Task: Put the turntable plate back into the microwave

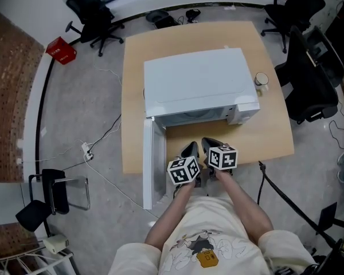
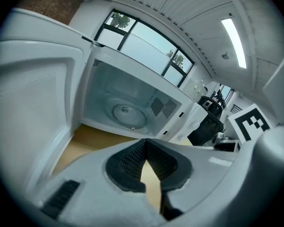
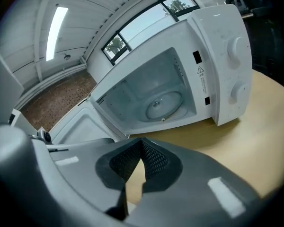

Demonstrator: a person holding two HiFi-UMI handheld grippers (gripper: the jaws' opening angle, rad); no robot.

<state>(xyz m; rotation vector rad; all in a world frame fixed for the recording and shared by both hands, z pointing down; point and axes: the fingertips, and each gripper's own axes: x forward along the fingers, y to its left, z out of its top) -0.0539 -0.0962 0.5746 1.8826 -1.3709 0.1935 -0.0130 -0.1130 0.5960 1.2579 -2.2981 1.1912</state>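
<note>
Left gripper [image 2: 145,145] and right gripper [image 3: 141,143] hover clenched on nothing above the desk [image 1: 264,136]. Both gripper views show the turntable plate [image 2: 128,115] lying inside the open microwave [image 1: 195,85]; the head view shows only its top.

Grey floor [image 1: 86,113], black office chairs [image 1: 94,13], perhaps reddish carpet [image 1: 6,96] at left.

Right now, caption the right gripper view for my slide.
Shut, empty right gripper faces the open microwave, turntable plate lying inside.
</note>
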